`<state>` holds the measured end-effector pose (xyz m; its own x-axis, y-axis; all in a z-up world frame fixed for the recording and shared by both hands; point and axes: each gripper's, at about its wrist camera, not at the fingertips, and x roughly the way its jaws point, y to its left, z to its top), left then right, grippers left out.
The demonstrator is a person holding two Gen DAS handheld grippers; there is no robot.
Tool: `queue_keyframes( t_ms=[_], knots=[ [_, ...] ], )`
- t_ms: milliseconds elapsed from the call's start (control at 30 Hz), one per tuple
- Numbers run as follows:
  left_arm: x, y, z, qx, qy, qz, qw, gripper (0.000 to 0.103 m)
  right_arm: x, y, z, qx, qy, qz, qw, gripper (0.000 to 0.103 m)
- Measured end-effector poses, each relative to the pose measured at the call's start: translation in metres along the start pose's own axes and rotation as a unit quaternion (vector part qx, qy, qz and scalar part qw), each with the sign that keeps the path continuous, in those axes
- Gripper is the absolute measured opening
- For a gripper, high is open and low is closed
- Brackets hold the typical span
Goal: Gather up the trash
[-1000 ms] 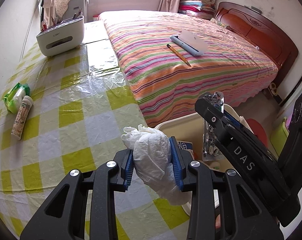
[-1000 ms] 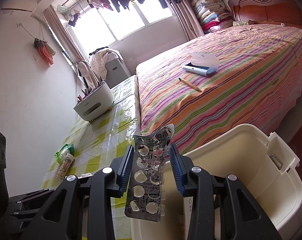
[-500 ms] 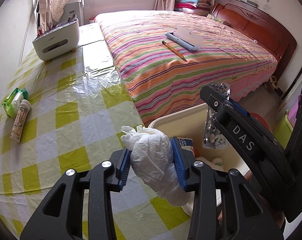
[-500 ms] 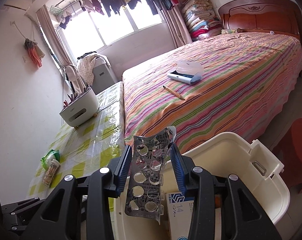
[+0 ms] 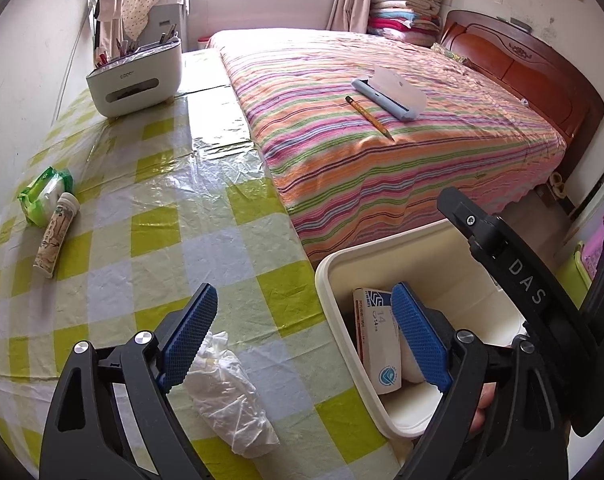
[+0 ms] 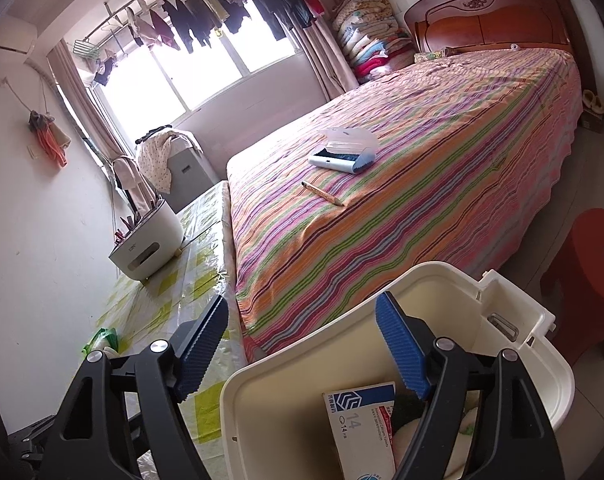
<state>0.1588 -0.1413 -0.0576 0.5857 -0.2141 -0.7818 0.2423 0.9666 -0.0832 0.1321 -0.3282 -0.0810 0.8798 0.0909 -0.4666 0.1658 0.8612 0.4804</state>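
My left gripper (image 5: 302,336) is open. A crumpled white tissue (image 5: 230,396) lies loose on the checked tablecloth (image 5: 142,248) beneath it, by the left finger. A cream bin (image 5: 326,280) stands at the table's right edge with a white medicine box (image 5: 372,340) inside. My right gripper (image 6: 302,348) is open and empty over the bin (image 6: 262,376); the box (image 6: 358,424) shows below it. The right gripper's body (image 5: 518,276) reaches over the bin in the left wrist view. The blister pack is not in sight.
A green wipes pack (image 5: 42,192) and a tube (image 5: 56,236) lie at the table's left. A white organiser (image 5: 136,76) stands at the back. The striped bed (image 5: 382,140) carries a pencil (image 5: 368,118) and case (image 5: 390,96). A red stool (image 6: 586,264) stands right.
Both grippers opened. The tissue dropped from the left gripper onto the tablecloth. The blister pack left the right gripper and is out of sight.
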Motion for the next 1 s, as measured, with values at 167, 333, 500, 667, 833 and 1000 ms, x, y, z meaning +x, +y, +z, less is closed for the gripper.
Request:
queue_keyframes(
  t_ms=[167, 333, 500, 667, 833, 1000],
  knots=[
    [-0.001, 0.012, 0.003, -0.027, 0.005, -0.010, 0.9996, 0.087, 0.001, 0.006, -0.001, 0.000, 0.003, 0.007, 1.000, 0.074],
    [-0.004, 0.023, 0.004, -0.042, 0.007, -0.012, 0.9990, 0.088, 0.005, 0.016, -0.004, -0.002, 0.009, 0.016, 1.000, 0.074],
    [-0.009, 0.037, 0.002, -0.049, 0.005, -0.002, 0.9988, 0.088, 0.008, 0.030, -0.008, -0.011, 0.015, 0.025, 0.999, 0.074],
    [-0.015, 0.056, 0.003, -0.066, 0.001, 0.004, 0.9978, 0.088, 0.015, 0.045, -0.015, -0.023, 0.028, 0.035, 0.999, 0.074],
    [-0.021, 0.084, 0.006, -0.074, -0.008, 0.026, 0.9969, 0.087, 0.020, 0.063, -0.021, -0.037, 0.039, 0.045, 0.998, 0.074],
    [-0.025, 0.134, 0.013, -0.128, 0.009, 0.045, 0.9907, 0.087, 0.022, 0.086, -0.029, -0.063, 0.053, 0.062, 0.995, 0.074]
  ],
)
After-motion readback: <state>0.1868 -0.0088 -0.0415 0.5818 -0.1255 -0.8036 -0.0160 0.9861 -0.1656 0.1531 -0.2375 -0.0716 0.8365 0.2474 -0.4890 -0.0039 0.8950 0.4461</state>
